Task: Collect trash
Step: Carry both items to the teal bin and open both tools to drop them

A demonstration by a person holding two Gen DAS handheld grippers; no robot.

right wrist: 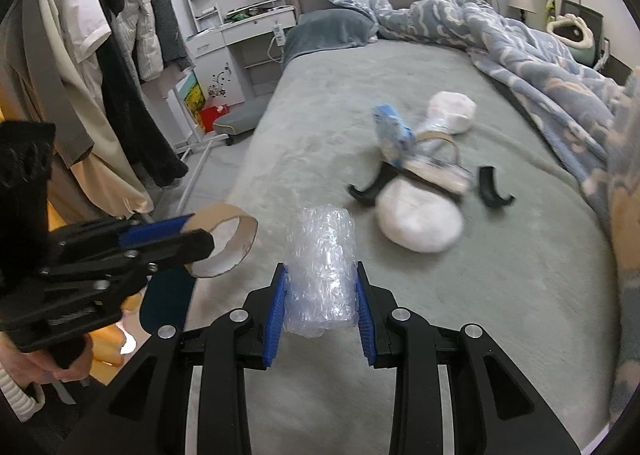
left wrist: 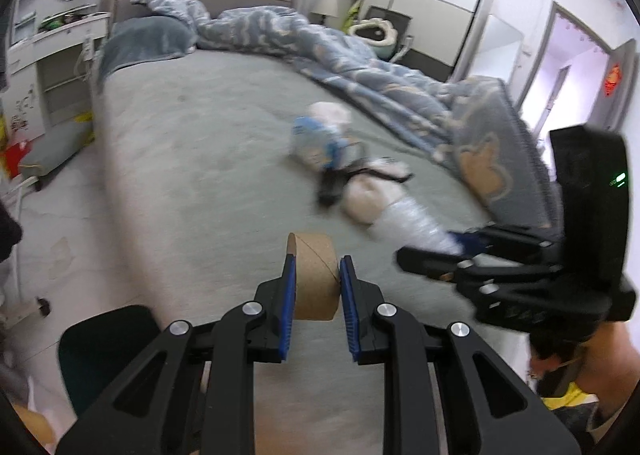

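Left gripper (left wrist: 316, 287) clamped on a cardboard tape core (left wrist: 314, 275), held above the near-left part of the bed (left wrist: 180, 159). Right gripper (right wrist: 320, 291) clamped on a bubble-wrap roll (right wrist: 322, 275), just right of the core. Farther right on the sheet: white wads (right wrist: 420, 219), blue-white wrapper (right wrist: 394, 135), black curved pieces (right wrist: 490, 187). Rumpled duvet (right wrist: 540, 59) far right.

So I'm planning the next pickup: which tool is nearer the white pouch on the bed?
Right. The right tool, gripping bubble wrap, sits just before the white pouch; the left tool is farther aside.
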